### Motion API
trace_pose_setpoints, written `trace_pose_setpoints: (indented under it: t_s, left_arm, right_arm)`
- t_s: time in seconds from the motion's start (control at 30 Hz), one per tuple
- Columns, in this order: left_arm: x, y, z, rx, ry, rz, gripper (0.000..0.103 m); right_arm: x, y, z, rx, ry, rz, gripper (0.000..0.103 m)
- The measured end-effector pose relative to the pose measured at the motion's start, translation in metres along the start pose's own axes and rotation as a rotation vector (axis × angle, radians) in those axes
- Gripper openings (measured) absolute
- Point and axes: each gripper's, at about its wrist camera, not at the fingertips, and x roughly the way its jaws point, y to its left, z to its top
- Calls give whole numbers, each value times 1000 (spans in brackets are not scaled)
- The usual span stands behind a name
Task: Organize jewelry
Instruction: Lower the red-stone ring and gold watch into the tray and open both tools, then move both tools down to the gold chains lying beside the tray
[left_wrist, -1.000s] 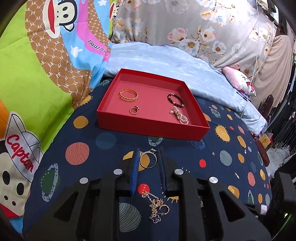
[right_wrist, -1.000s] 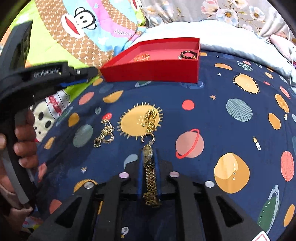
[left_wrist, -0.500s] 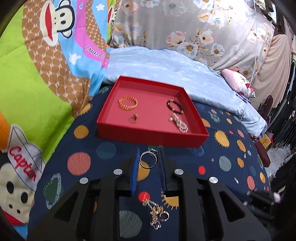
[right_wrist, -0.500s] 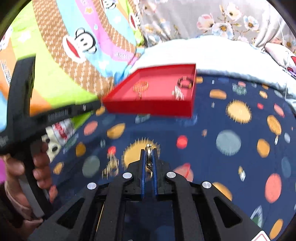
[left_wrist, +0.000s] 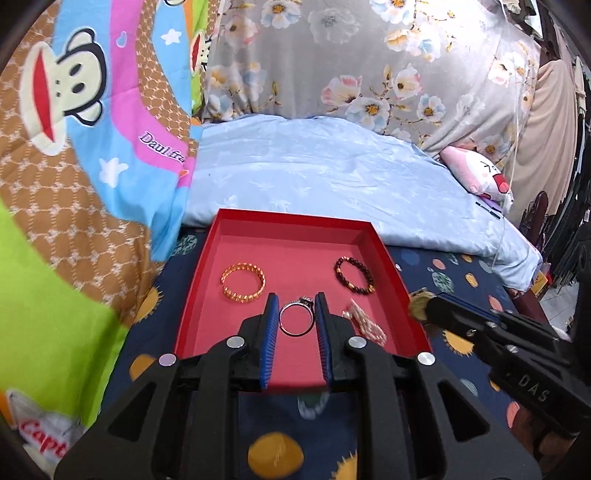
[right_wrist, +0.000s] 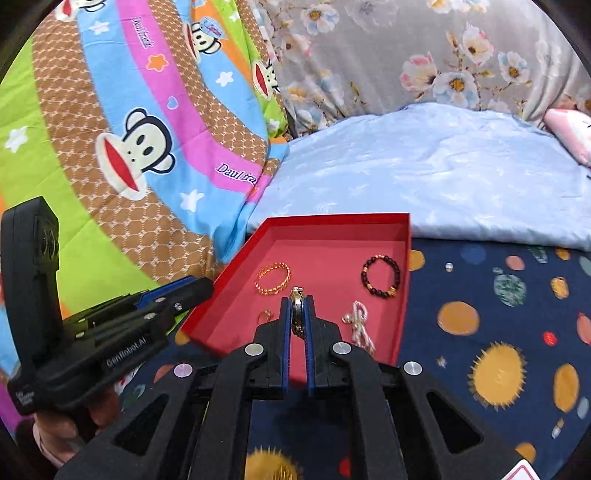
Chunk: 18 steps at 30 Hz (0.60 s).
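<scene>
A: Right tongs (right_wrist: 297, 314)?
B: Clamped on a gold watch (right_wrist: 296, 309), over the red tray (right_wrist: 400, 302).
A: Tray contents?
B: Gold bangle (right_wrist: 273, 283), dark bead bracelet (right_wrist: 381, 277), pearl piece (right_wrist: 359, 325), small ring (right_wrist: 265, 315). Left tongs (right_wrist: 177, 291) at its left edge.

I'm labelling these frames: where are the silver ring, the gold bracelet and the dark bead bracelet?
silver ring (left_wrist: 296, 320), left wrist view, on its band, held between the fingers.
gold bracelet (left_wrist: 226, 275), left wrist view, left side of its loop.
dark bead bracelet (right_wrist: 365, 275), right wrist view, left-side beads.

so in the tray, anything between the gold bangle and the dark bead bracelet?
No: bare red tray floor between the gold bangle and dark bead bracelet, clearest in the right wrist view.
</scene>
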Motion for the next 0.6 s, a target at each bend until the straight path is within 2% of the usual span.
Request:
trace_pose_setpoints:
  t_s: [0.17,0.33,0.4,0.47,0.6]
  left_arm:
    - [37,12,-1,-32,45,8,19]
    - [53,18,-6,-46,69,12,19]
    - [56,19,-8,-51,73,35,24]
    - [57,20,-9,-52,70,50,39]
    - [49,23,-8,-51,52,71,43]
  right_arm:
    - [41,-8,1,21,51,-2,7]
    - [66,-10,-3,14,90,-7,7]
    - [71,-7,-4,-4,93,-18,8]
    - [72,-7,-3,-6,81,-30,8]
    - [53,-9,-1,5,30,-57,9]
